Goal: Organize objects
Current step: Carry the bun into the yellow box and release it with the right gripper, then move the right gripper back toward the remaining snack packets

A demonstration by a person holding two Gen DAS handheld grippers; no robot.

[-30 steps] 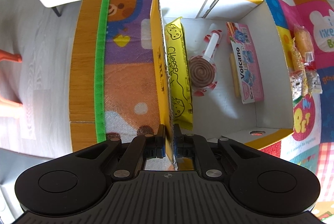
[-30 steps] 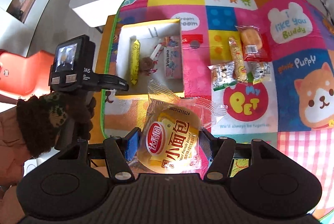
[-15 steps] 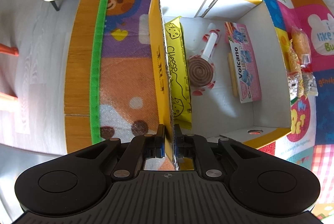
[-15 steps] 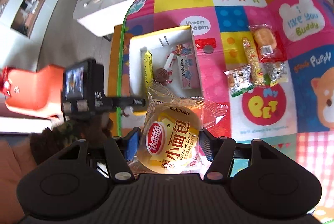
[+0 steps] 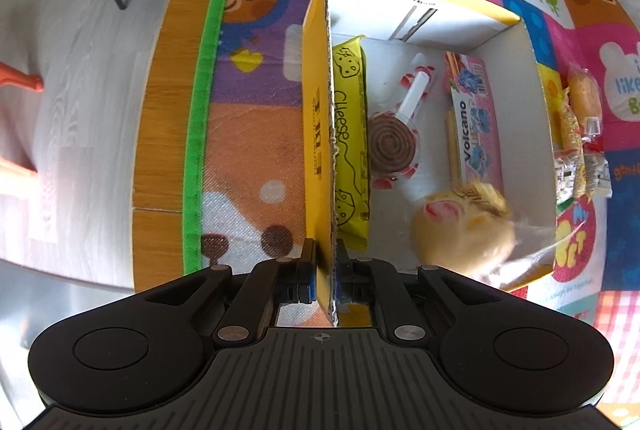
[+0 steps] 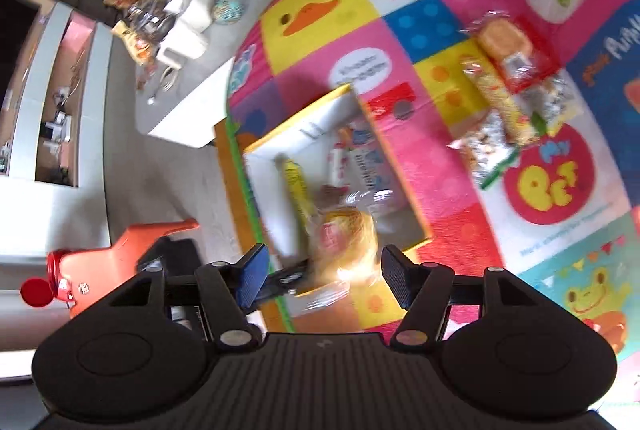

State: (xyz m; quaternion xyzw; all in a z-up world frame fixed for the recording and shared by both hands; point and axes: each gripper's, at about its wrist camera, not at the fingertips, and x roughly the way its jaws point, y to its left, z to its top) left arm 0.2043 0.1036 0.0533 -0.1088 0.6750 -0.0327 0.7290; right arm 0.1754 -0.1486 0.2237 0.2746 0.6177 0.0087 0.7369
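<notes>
My left gripper (image 5: 325, 276) is shut on the left wall of the yellow cardboard box (image 5: 318, 133). Inside the box lie a yellow cheese pack (image 5: 352, 133), a brown spiral lollipop (image 5: 394, 143) and a pink Volcano box (image 5: 476, 121). A bread packet (image 5: 464, 226), blurred, is at the box's near right corner. In the right wrist view my right gripper (image 6: 324, 276) is open above the box (image 6: 400, 165), and the blurred bread packet (image 6: 344, 234) is below it, free of the fingers.
Several wrapped snacks (image 6: 504, 97) lie on the colourful play mat (image 6: 552, 230) right of the box; they also show in the left wrist view (image 5: 576, 133). A white low table (image 6: 180, 85) with clutter stands beyond the mat. An orange toy (image 6: 120, 254) is at left.
My right gripper opened and let go of the bread packet, which dropped into the box. The right gripper also swung over the box. The left gripper kept its hold on the wall.
</notes>
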